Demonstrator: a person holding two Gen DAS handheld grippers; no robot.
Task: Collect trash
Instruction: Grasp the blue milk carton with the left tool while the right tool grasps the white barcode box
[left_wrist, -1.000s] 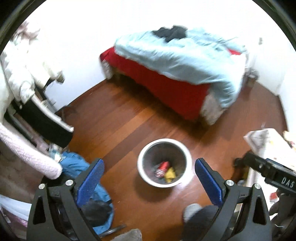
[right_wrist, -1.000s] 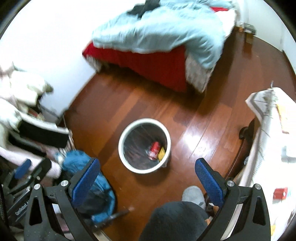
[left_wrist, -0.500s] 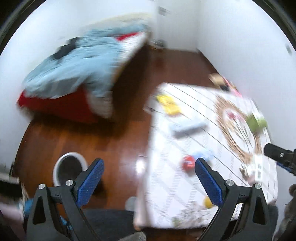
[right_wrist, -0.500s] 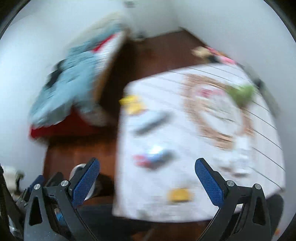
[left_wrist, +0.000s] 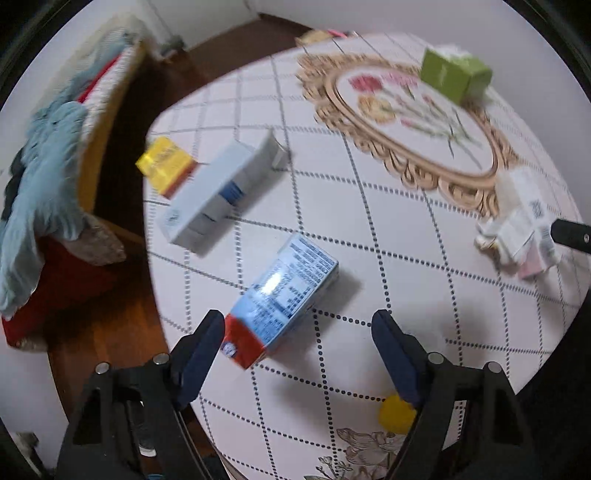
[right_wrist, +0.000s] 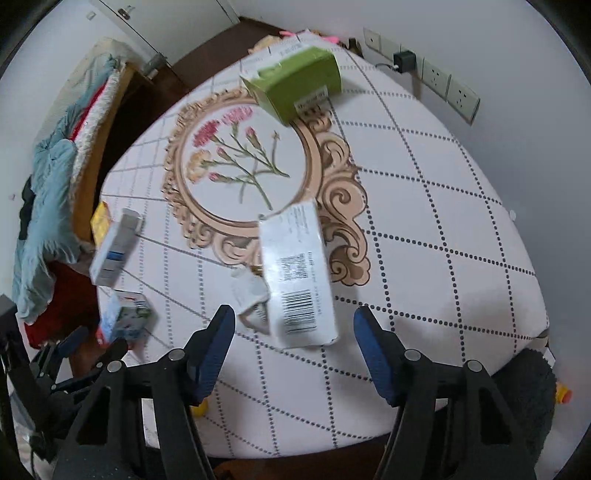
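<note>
the left gripper (left_wrist: 298, 332) points down at the table (left_wrist: 424, 266), its jaws closing but still apart, the blue pads pressing on nothing; the red end of a blue and red carton (left_wrist: 282, 299) lies just ahead of its left finger, the carton flat on the cloth and angled away up to the right. the right gripper (right_wrist: 293, 328) also points down with its jaws closing and nothing gripped; a white box with a barcode (right_wrist: 297, 273) lies on the table just ahead of the gap between its fingers, and some crumpled white packaging (right_wrist: 251, 295) is tucked against the box's left side. further out in the left wrist view, a long white and blue box (left_wrist: 218, 192) lies beyond the carton, with a yellow box (left_wrist: 164, 168) just beside its far left end near the table edge. a green box (left_wrist: 456, 75) stands at the far side, on the rim of the flower medallion (left_wrist: 406, 107) printed on the checked cloth. a small yellow object (left_wrist: 395, 413) sits on the near part of the table, partly behind the left gripper's right finger. past the table's left edge are dark wooden floor (left_wrist: 92, 332) and a bed with a light blue blanket (left_wrist: 40, 155). in the right wrist view, wall sockets (right_wrist: 447, 88) are on the wall behind the table.
</note>
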